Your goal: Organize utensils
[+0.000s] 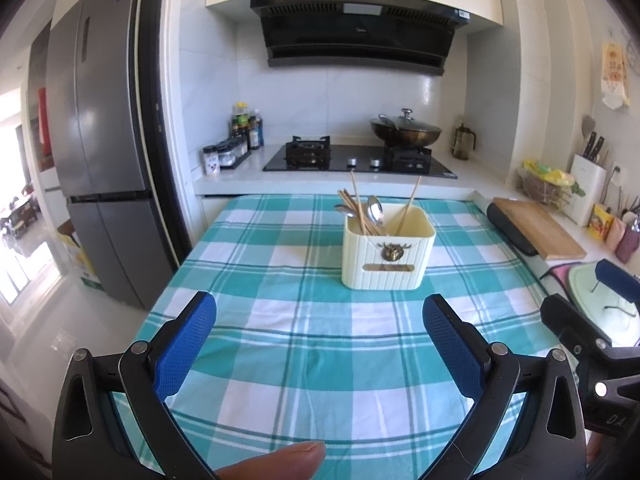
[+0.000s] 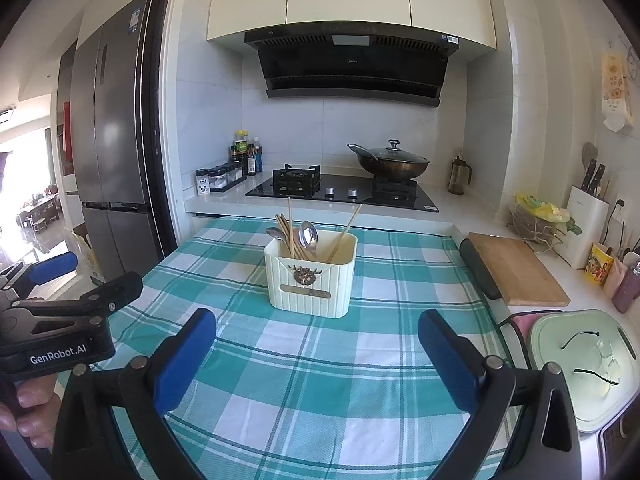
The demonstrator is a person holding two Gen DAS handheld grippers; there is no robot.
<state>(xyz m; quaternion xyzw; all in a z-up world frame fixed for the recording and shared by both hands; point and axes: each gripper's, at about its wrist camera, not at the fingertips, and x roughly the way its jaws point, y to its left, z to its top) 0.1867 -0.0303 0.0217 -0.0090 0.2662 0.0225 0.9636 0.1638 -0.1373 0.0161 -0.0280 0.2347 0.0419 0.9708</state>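
Both grippers were held wide open and empty above the checked cloth [image 1: 304, 344] covering the worktop. From the left wrist view, the left gripper [image 1: 320, 332] was seen with its blue pads spread far apart, nothing between them; the right gripper [image 1: 592, 308] was glimpsed at 3 o'clock, its fingers also parted. From the right wrist view, the right gripper [image 2: 316, 340] was likewise spread with nothing held, and the left gripper [image 2: 76, 276] was seen at 9 o'clock, gripped by a hand [image 2: 28, 412].

A cream utensil holder [image 1: 387, 258] was stood upright on the cloth at 12 o'clock from both grippers, well apart from them. Wooden chopsticks [image 1: 352, 210] and metal spoons [image 1: 375, 208] were gathered in its left compartment, while a single chopstick [image 1: 409, 208] was leaned in the right one.

Behind the worktop, a gas hob [image 1: 360, 158] with a lidded wok [image 1: 405, 128] was seen at 12 o'clock, a wooden cutting board [image 1: 536, 226] at 2 o'clock, and a refrigerator [image 1: 100, 140] at 10 o'clock.
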